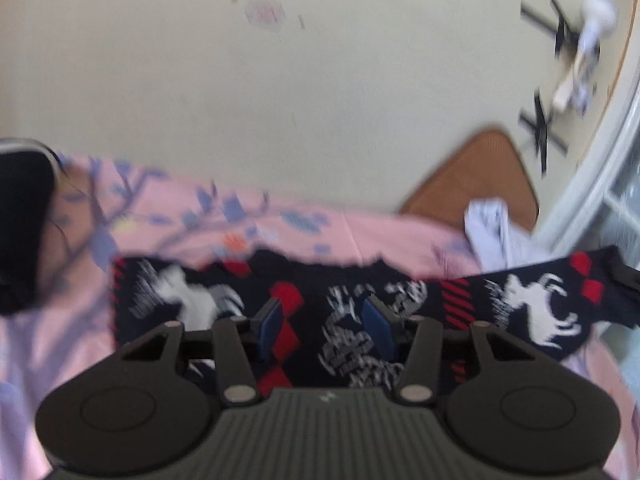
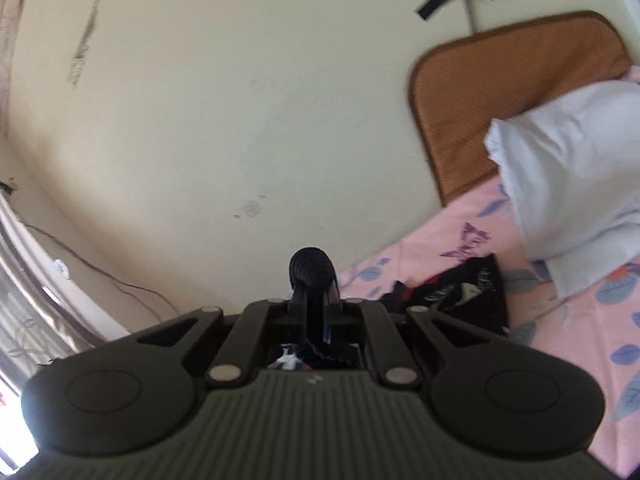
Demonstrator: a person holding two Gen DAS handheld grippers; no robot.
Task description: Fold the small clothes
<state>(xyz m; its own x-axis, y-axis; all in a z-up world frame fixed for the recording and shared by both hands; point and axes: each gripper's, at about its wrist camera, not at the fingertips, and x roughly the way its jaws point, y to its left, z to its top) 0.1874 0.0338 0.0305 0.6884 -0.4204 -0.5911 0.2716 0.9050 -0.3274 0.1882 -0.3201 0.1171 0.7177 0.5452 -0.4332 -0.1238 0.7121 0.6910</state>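
Note:
A dark navy patterned garment (image 1: pixel 352 320) with red diamonds and white animal shapes lies spread on the pink floral bedsheet (image 1: pixel 180 216). My left gripper (image 1: pixel 324 320) hangs over its middle with blue pads apart, open and empty. My right gripper (image 2: pixel 314 304) is shut on an edge of the same dark garment (image 2: pixel 472 296), whose cloth shows bunched between the fingers and trails to the right. In the left wrist view the garment's right end (image 1: pixel 532 308) is lifted off the bed toward a dark gripper part at the frame edge.
A white folded cloth (image 2: pixel 572 184) lies on the bedsheet (image 2: pixel 580 320) to the right, also in the left wrist view (image 1: pixel 496 232). A brown mat (image 2: pixel 500 92) leans against the cream wall. A dark object (image 1: pixel 20 224) sits at the left edge.

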